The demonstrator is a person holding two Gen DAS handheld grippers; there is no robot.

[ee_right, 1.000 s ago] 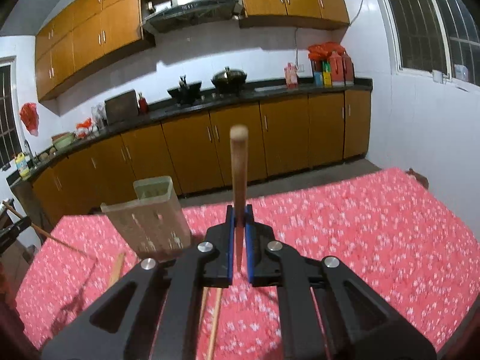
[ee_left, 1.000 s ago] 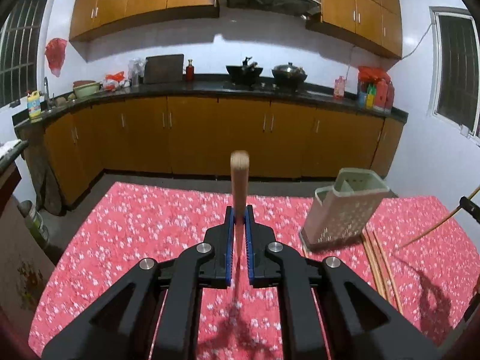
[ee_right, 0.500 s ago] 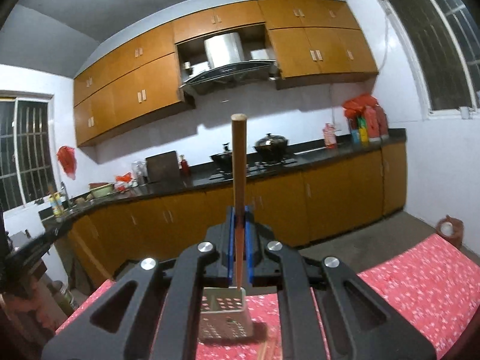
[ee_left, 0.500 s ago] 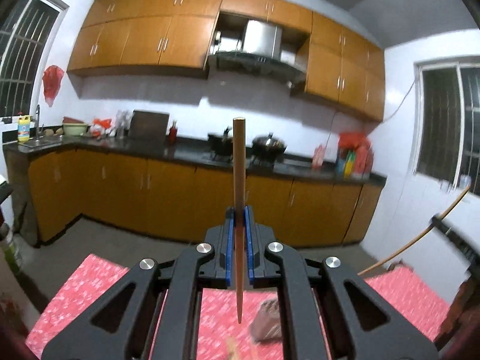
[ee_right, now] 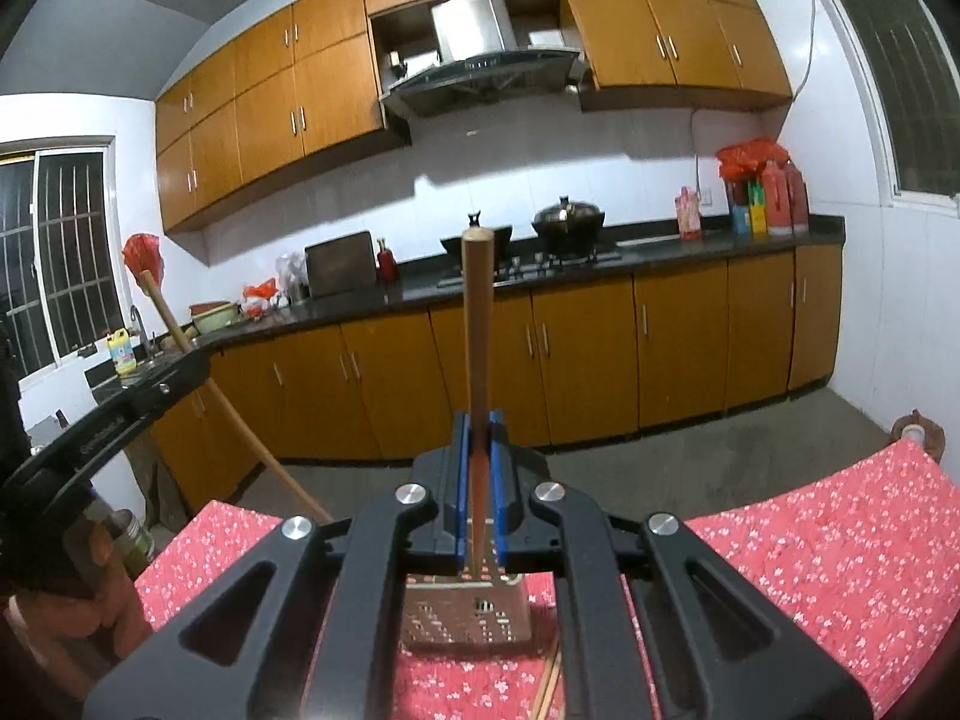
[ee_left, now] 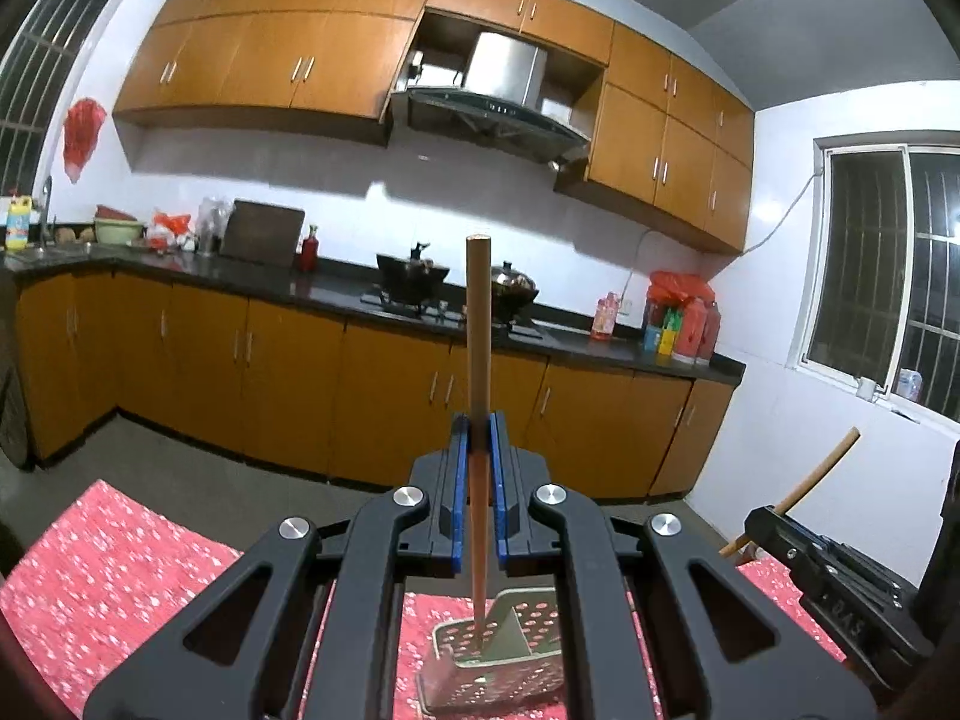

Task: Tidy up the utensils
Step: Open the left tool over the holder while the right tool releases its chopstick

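My left gripper [ee_left: 478, 429] is shut on a wooden chopstick [ee_left: 478, 324] that stands upright. The chopstick's thin lower tip hangs just over the open top of the pale perforated utensil holder [ee_left: 510, 660] on the red floral tablecloth [ee_left: 114, 570]. My right gripper [ee_right: 478, 426] is shut on a second upright chopstick [ee_right: 477, 324], whose lower end is above the same holder [ee_right: 465, 618]. Each view shows the other gripper at its edge: the right gripper [ee_left: 774, 531] and the left gripper [ee_right: 156, 387], each with its chopstick slanting.
More chopsticks [ee_right: 549, 684] lie on the cloth [ee_right: 810, 546] beside the holder. A hand [ee_right: 90, 600] grips the left tool. Beyond the table is bare floor [ee_right: 690, 468], then orange cabinets and a dark counter [ee_left: 336, 294] with pots.
Both grippers have risen and tipped upward, so the views swung from the tabletop to the kitchen wall. The holder now sits low under the chopstick tips. Both grips stayed shut.
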